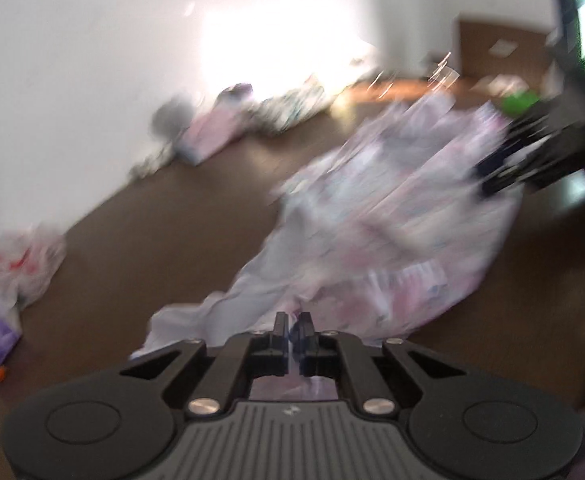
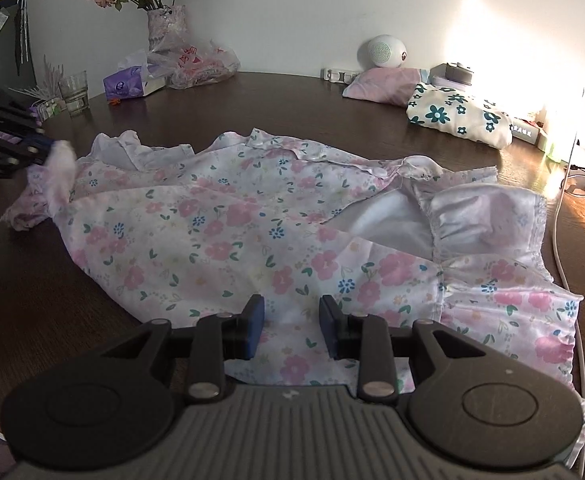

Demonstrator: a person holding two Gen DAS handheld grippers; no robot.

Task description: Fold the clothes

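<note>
One floral dress (image 2: 220, 216) lies on the worktop (image 2: 284, 96): left gripper (image 1: 292, 326) jaws clench its edge, right gripper (image 2: 291, 326) jaws gape above it.

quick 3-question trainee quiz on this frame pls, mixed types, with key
1. True or false: the left gripper is shut on the dress.
2. Multiple choice: the right gripper is A) shut on the dress, B) open over the dress, C) holding the glass.
3. Fill in: the vase by the wall holds ____.

Key: 1 true. 2 B. 3 flowers.
</note>
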